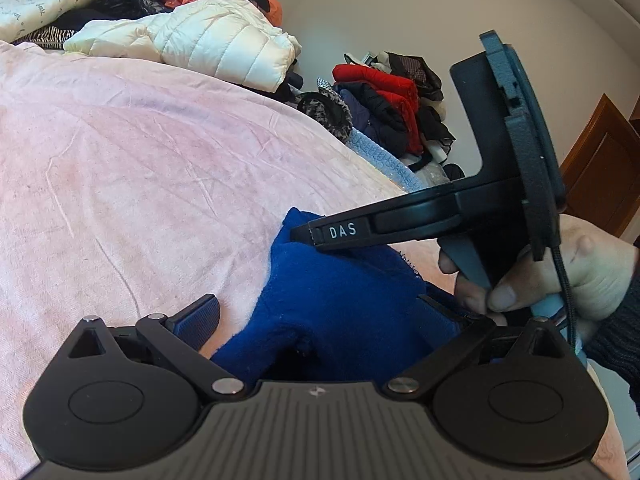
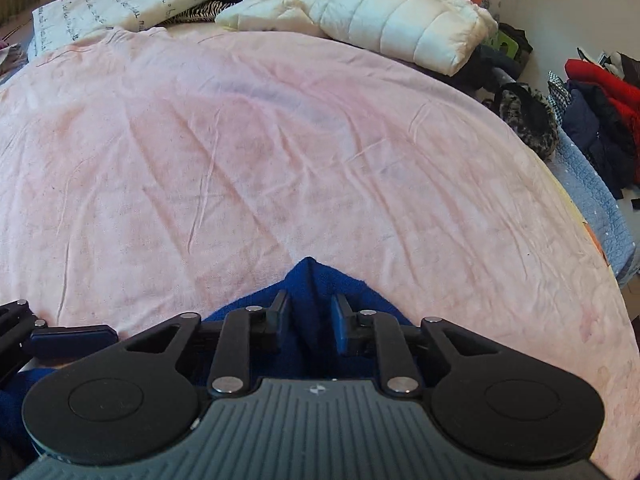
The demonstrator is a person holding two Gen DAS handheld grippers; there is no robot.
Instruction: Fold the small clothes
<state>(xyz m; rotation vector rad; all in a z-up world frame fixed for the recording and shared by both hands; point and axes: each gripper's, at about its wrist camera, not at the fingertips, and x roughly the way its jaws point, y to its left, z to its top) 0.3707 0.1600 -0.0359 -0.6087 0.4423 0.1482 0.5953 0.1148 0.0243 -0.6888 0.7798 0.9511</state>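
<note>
Garment: blue fleece piece [image 1: 340, 304] is lying bunched at the near edge of the pink sheet [image 1: 132, 168], at 6 o'clock in both wrist views, w/ a peak pointing to 12 in the right view.

Left gripper [image 1: 324, 316]: jaws are standing wide apart, nothing held. Left pad [image 1: 198, 320] is sitting over bare sheet at 7 o'clock; the right one is half buried in fleece at 5 o'clock.

Right gripper [image 2: 310, 320]: jaws are partly closed, a ridge of blue fabric rising btwn them. Pads [image 2: 280, 312] are just beside the cloth, but can't tell if they're truly pinching. In the left view its fingers are crossing from 3 o'clock toward centre, tip over the top edge of the garment.

Your right hand [image 1: 576, 268]: is squeezing the trigger handle at 3–4 o'clock in the left view.

Step (my read): you're taking hold of the piece to spread it flat before any fold.

Doing it well:
- Be closing the right jaws fully on one edge only, not on a doubled ridge.
- Be shifting the left gripper toward 1 o'clock so both pads are straddling fleece, then closing on it.
- Be pulling the two grips apart low over the sheet, so the cloth is flattening.

Risk: the sheet is looking loose & creased; a deep pinch may be catching it w/ the fleece.

Clutter: white puffer jacket [image 2: 384, 12] and the clothes heap [image 1: 392, 108] at 12–2 o'clock are well apart, no obstacle.
</note>
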